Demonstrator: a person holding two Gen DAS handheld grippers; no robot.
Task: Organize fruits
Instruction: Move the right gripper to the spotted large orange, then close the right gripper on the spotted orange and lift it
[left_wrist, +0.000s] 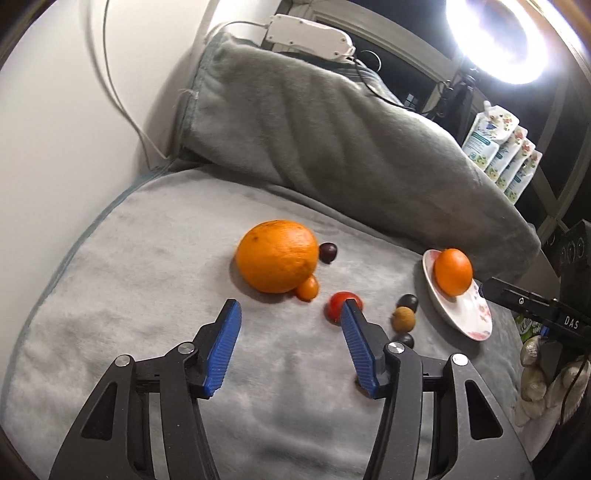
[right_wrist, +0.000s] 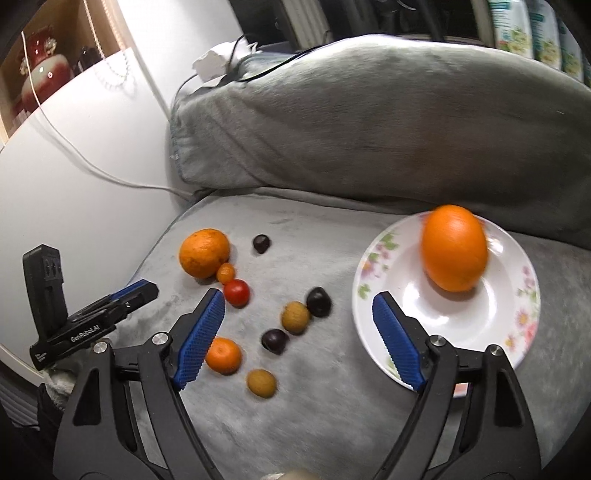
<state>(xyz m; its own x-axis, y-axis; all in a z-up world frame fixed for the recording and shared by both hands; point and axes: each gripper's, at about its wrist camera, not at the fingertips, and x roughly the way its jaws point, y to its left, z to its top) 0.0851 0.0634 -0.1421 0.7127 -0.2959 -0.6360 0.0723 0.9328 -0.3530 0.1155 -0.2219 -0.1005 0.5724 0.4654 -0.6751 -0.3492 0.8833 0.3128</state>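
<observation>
A large orange (left_wrist: 277, 256) lies on the grey blanket with a kumquat (left_wrist: 307, 288) touching it and a red tomato (left_wrist: 338, 301) close by. My left gripper (left_wrist: 291, 306) stands open just short of them, nothing between its blue pads. In the right wrist view, another orange (right_wrist: 455, 248) rests on the flowered plate (right_wrist: 461, 325). My right gripper (right_wrist: 299, 295) is open and empty, one finger over the plate's near rim. Below its span lie dark plums (right_wrist: 318, 301), brown fruits (right_wrist: 295, 316) and a mandarin (right_wrist: 223, 355). The left gripper (right_wrist: 146, 290) shows at the left.
A thick grey pillow (left_wrist: 332, 129) blocks the back of the blanket. A white wall with a cable (right_wrist: 92, 166) runs along the left. Refill pouches (left_wrist: 498, 151) stand behind the pillow, under a bright ring light (left_wrist: 498, 37). A power strip (left_wrist: 306, 35) lies on the pillow.
</observation>
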